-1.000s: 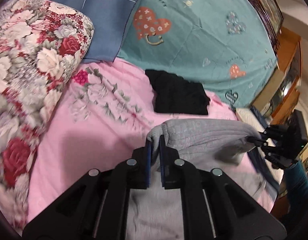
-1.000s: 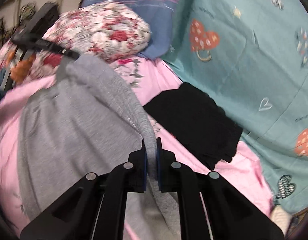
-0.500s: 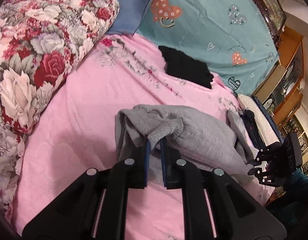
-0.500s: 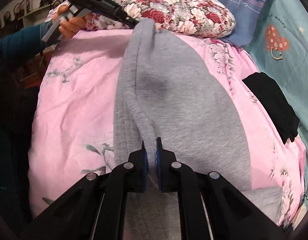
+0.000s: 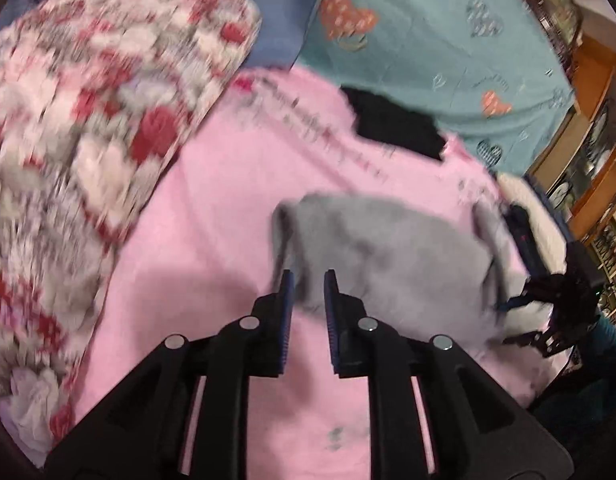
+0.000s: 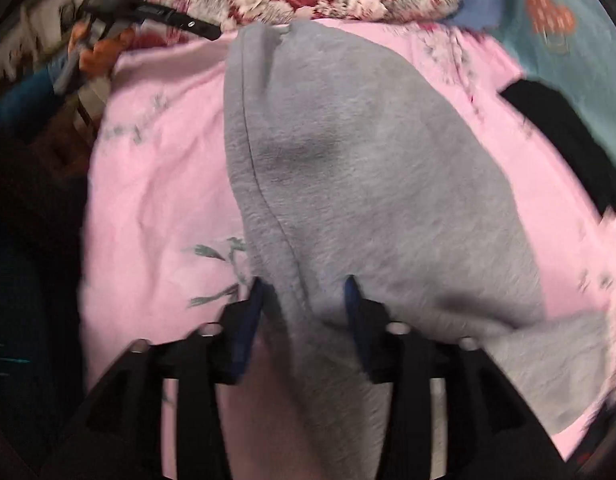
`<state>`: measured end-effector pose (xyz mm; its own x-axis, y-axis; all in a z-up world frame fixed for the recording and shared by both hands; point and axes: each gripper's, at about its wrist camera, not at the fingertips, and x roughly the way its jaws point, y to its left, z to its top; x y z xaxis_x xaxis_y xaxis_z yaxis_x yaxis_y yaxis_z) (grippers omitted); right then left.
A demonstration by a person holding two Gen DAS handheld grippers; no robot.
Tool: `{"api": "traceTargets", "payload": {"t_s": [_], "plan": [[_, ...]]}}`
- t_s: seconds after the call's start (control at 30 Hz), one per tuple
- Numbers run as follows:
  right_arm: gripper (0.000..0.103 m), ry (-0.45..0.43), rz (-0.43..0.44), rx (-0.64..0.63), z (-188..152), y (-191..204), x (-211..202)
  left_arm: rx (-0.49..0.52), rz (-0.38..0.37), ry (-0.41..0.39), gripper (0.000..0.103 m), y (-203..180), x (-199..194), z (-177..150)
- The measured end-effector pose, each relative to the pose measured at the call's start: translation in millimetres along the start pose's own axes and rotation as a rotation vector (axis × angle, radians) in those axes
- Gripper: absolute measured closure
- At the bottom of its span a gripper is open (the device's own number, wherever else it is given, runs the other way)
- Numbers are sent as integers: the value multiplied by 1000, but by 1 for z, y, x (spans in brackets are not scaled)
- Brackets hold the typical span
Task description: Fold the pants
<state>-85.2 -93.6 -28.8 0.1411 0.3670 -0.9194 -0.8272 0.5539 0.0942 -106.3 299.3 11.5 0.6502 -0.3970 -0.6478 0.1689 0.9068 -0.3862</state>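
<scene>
My left gripper (image 5: pixel 307 280) has its jaws apart just short of the grey fleece pants (image 5: pixel 388 248) on the pink bedspread (image 5: pixel 212 232); my right gripper (image 6: pixel 304 284) straddles their edge, jaws spread.

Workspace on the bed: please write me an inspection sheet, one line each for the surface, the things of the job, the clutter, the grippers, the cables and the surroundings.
Surface: pink bedspread with a flower print, soft, partly blurred by motion.
Job's things: grey pants lying folded on the bedspread.
Clutter: folded black garment beyond the pants; floral pillow on the left; teal heart-print cover behind.
Grippers: left gripper open, its fingers at the near edge of the pants; right gripper open, fingers on either side of a fold of the pants.
Cables: nothing seen.
Surroundings: wooden furniture at the right.
</scene>
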Motion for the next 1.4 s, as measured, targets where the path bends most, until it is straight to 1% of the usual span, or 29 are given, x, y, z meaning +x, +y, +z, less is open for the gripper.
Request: {"api": "traceTargets", "payload": {"t_s": [0.03, 0.07, 0.1, 0.17, 0.23, 0.27, 0.3, 0.33, 0.4, 0.5, 0.53, 0.57, 0.63, 0.7, 0.73, 0.8, 0.87, 0.9, 0.93, 1.0, 1.03, 1.07, 1.17, 1.2, 1.23, 1.27, 1.3, 1.37, 1.4], "plan": [[49, -15, 27, 33, -1, -4, -7, 16, -22, -17, 73, -11, 3, 8], [49, -32, 42, 57, -1, -8, -16, 39, -33, -25, 57, -21, 8, 13], [49, -58, 40, 86, 0, -16, -29, 84, -29, -24, 51, -36, 18, 16], [49, -100, -21, 143, 2, -32, -50, 144, -20, 15, 51, -52, 39, 13], [47, -140, -145, 263, 5, -70, -76, 157, -8, 98, 51, -54, 65, 2], [44, -153, -219, 365, 5, -99, -90, 161, 18, 142, 53, -51, 77, -7], [38, -151, -284, 440, 4, -120, -97, 166, 52, 185, 55, -45, 90, -20], [32, -133, -357, 522, 1, -145, -104, 184, 64, 193, 55, -42, 96, -30], [31, -74, -477, 649, 0, -191, -108, 212, 57, 146, 53, -42, 88, -38], [31, 38, -566, 873, 0, -253, -94, 176, 11, 132, 53, -39, 77, -33], [31, 75, -570, 932, -1, -269, -86, 172, -1, 129, 53, -38, 74, -31], [31, 110, -573, 969, -1, -282, -77, 178, -9, 122, 53, -38, 71, -31], [31, 173, -629, 1017, 1, -301, -52, 194, -24, 109, 51, -39, 68, -32], [31, 247, -680, 1058, -1, -316, -30, 192, -51, 107, 47, -37, 68, -34], [31, 280, -703, 1077, -10, -322, -22, 188, -61, 106, 47, -35, 69, -35], [31, 316, -722, 1096, -19, -327, -7, 176, -80, 106, 47, -32, 71, -35], [41, 337, -744, 1052, -23, -324, 2, 164, -101, 106, 47, -28, 72, -33], [58, 328, -722, 1040, -24, -321, 2, 163, -108, 105, 47, -28, 71, -32], [72, 315, -709, 1036, -24, -318, -2, 163, -111, 102, 47, -27, 70, -31], [90, 243, -669, 1053, -29, -311, -23, 162, -106, 99, 46, -26, 70, -29], [93, 204, -656, 1066, -31, -309, -34, 156, -91, 102, 46, -25, 71, -28], [94, 150, -641, 1082, -33, -304, -49, 145, -76, 107, 46, -22, 72, -28], [94, -110, -543, 1176, -54, -282, -114, 84, -73, 129, 46, -10, 76, -24], [94, -219, -494, 1205, -67, -269, -140, 69, -73, 131, 46, -6, 76, -23], [94, -290, -469, 1227, -77, -258, -159, 62, -72, 133, 46, -5, 77, -22], [94, -390, -429, 1251, -93, -242, -182, 57, -69, 134, 46, -4, 77, -21], [94, -467, -393, 1254, -105, -227, -200, 55, -64, 139, 46, -3, 77, -20], [94, -589, -375, 1279, -139, -195, -231, 61, -56, 148, 46, -4, 79, -19], [94, -664, -329, 1295, -163, -175, -241, 64, -49, 153, 46, -5, 80, -18]]}}
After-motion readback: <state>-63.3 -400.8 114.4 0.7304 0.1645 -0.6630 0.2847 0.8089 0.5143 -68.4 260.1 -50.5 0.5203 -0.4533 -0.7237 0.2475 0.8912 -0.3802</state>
